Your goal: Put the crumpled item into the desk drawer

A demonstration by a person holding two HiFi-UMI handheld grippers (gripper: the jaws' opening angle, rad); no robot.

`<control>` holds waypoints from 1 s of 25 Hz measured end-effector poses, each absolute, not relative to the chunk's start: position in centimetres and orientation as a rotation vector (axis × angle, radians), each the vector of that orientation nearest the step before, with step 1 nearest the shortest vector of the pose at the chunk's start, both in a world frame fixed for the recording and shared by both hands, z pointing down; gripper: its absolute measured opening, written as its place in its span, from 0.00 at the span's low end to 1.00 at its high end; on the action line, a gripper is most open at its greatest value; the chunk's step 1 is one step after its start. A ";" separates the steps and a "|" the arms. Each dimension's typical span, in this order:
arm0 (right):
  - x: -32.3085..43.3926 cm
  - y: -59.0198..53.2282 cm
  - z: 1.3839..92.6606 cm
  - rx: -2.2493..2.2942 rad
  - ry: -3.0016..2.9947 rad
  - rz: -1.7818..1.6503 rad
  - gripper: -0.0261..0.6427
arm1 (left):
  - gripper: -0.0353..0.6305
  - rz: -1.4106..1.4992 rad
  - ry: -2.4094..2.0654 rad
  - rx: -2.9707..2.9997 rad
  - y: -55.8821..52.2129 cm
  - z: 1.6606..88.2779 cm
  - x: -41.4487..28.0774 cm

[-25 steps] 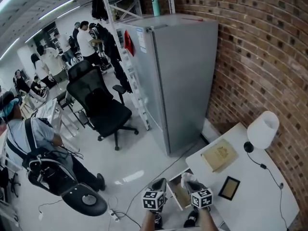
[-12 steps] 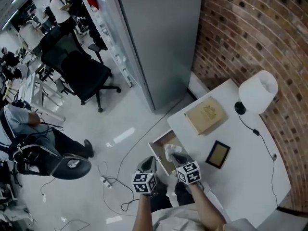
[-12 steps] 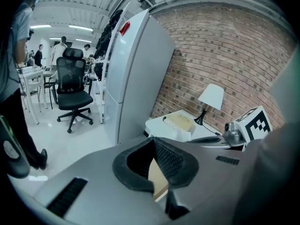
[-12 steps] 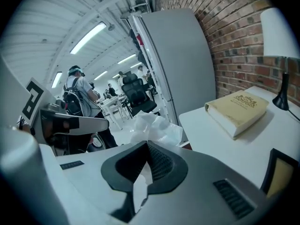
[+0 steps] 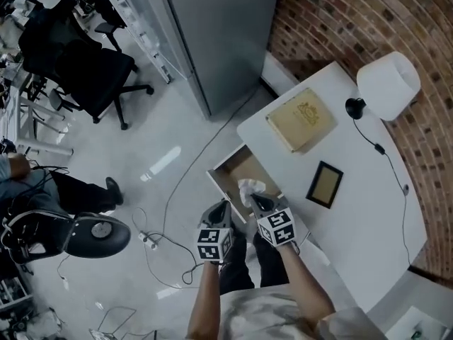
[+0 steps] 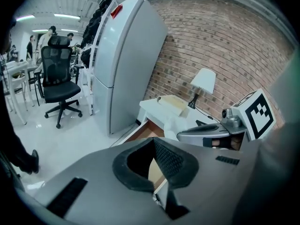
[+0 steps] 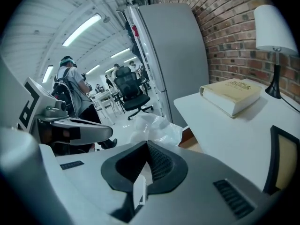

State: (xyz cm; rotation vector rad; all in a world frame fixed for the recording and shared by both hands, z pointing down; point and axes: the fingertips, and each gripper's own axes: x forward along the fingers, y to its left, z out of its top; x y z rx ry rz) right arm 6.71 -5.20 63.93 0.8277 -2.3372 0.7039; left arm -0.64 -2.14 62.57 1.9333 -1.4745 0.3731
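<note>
The right tongs [image 5: 252, 200] are clamped on the crumpled item [image 5: 250, 187], holding it just over the open drawer [image 5: 233, 167] at the counter [image 5: 368, 190] edge, ready to drop in; the left tongs [image 5: 221, 208] hover closed and empty alongside

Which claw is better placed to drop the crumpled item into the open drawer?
Right: the right claw grips the crumpled item at the open drawer; the left claw is shut, empty.
</note>
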 end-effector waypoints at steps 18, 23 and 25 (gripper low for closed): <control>7.2 -5.2 74.0 0.957 -2.195 0.758 0.08 | 0.08 0.505 -1.283 1.964 -2.2 72.8 -2.2; 7.1 -5.6 76.7 0.979 -2.167 0.767 0.08 | 0.08 0.512 -1.242 1.983 -2.7 75.2 -2.0; 7.3 -5.8 77.7 0.993 -2.152 0.773 0.08 | 0.08 0.511 -1.226 1.994 -3.1 75.9 -1.5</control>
